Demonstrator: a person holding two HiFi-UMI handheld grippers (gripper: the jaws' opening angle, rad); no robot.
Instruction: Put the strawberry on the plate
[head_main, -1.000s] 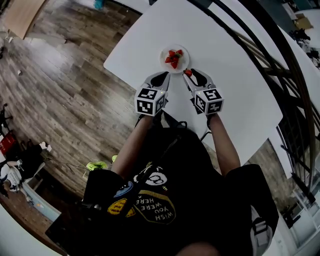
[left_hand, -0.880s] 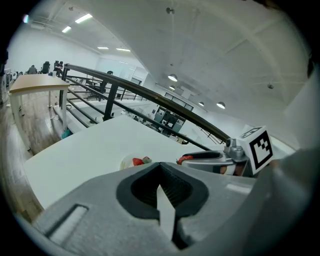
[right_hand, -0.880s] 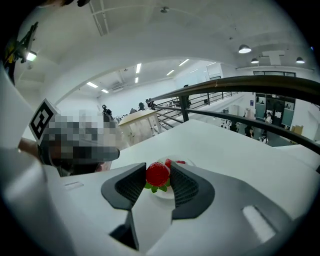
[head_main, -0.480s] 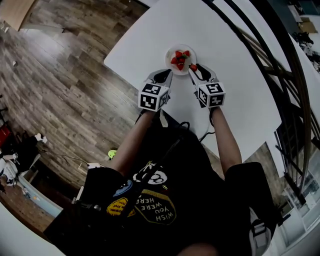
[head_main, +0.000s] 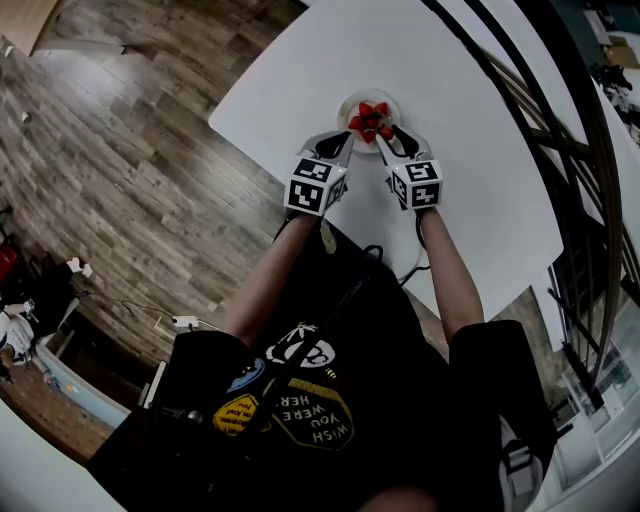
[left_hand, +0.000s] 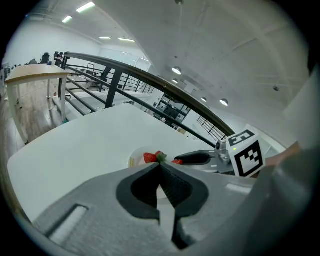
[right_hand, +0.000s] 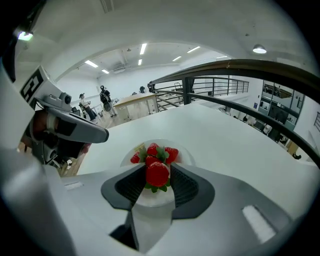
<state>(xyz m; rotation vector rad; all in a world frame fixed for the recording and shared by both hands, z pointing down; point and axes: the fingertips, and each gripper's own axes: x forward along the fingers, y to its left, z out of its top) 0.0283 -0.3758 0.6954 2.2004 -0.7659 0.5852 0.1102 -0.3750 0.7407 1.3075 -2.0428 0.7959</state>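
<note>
A small white plate (head_main: 389, 100) on the white table (head_main: 470, 150) holds several red strawberries (head_main: 368, 115). My right gripper (right_hand: 158, 175) is shut on one more strawberry (right_hand: 158, 174), held over the plate's near rim (right_hand: 151, 198); the piled strawberries (right_hand: 154, 151) lie just beyond it. In the head view that gripper (head_main: 388, 131) reaches the plate from the near right. My left gripper (head_main: 344, 139) sits at the plate's near left edge, jaws shut with nothing between them (left_hand: 160, 167). From the left gripper view the plate (left_hand: 134, 159) and right gripper (left_hand: 176, 161) are ahead.
The table edge (head_main: 240, 150) runs close on the left, with wooden floor below. A dark railing (head_main: 520, 90) curves along the table's far right side. My arms and body fill the lower head view.
Both grippers have moved forward to the plate. The right one carried its strawberry from short of the plate to over its near rim.
</note>
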